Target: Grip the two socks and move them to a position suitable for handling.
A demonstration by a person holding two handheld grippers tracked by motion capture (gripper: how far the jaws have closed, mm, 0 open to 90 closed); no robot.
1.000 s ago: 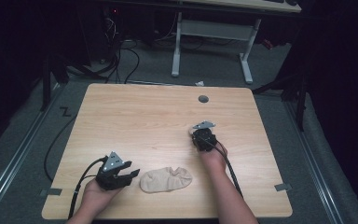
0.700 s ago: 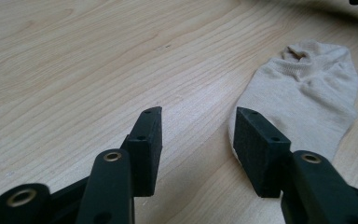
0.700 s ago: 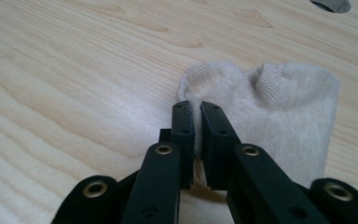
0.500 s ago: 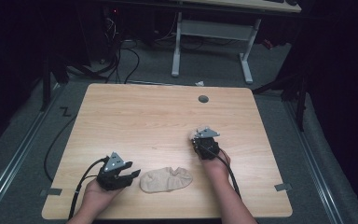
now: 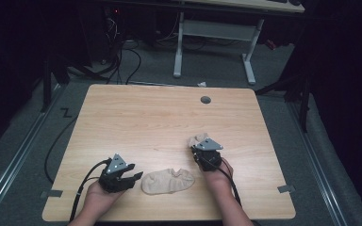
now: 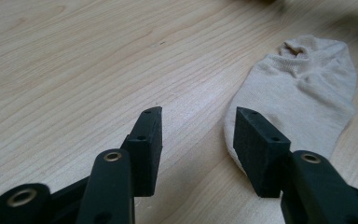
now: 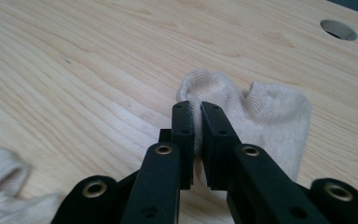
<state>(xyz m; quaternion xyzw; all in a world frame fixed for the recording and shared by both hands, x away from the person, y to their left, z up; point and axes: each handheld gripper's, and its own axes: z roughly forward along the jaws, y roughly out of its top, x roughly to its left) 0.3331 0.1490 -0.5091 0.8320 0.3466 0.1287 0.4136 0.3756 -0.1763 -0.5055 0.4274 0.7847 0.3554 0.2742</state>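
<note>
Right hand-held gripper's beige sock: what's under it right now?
The beige ankle sock pinched by the right hand-held gripper hangs over the light wooden table. Its lower end is hidden behind the jaws, so contact with the table cannot be judged.

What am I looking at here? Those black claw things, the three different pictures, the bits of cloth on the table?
There is no robot: a person holds a two-jaw tool in each hand. One picture looks down from above the wooden table; the other two come from small cameras riding on each tool, looking along its black jaws. The left gripper stands open, beside a beige sock lying flat on the table. The right gripper is shut on a second sock, pinching its edge. Both socks look alike, so perhaps the person is pairing them.
</note>
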